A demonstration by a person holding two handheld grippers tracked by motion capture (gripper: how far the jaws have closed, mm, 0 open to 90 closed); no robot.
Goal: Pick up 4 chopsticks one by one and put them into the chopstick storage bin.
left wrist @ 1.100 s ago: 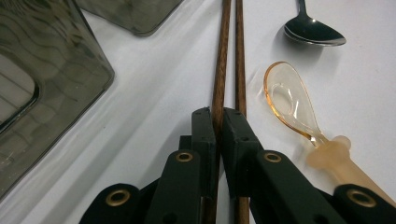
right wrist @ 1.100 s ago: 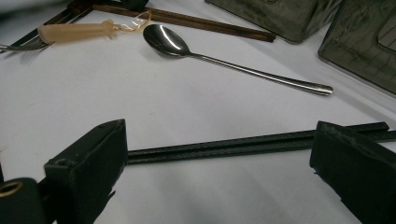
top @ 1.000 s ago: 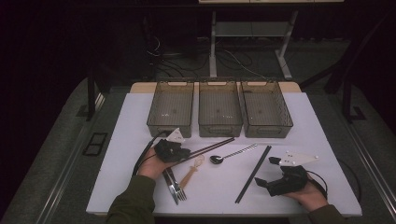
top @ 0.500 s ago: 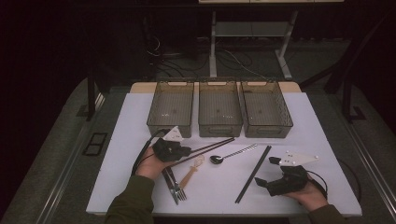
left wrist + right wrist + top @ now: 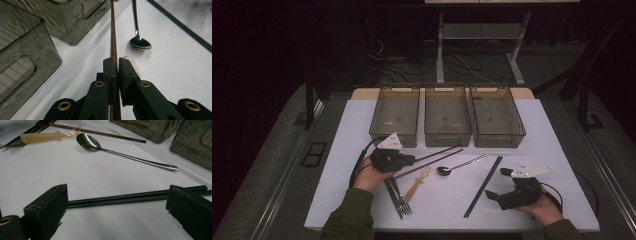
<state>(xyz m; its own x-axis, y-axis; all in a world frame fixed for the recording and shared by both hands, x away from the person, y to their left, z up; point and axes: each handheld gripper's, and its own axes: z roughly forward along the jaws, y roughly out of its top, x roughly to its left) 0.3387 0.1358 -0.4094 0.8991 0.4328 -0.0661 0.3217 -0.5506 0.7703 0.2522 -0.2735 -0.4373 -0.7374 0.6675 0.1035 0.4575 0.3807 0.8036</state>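
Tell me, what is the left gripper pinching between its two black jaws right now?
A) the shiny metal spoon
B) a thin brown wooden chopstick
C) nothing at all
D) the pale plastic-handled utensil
B: in the left gripper view, the left gripper has its jaws closed on the thin brown wooden chopstick, while the shiny metal spoon lies apart on the white table.
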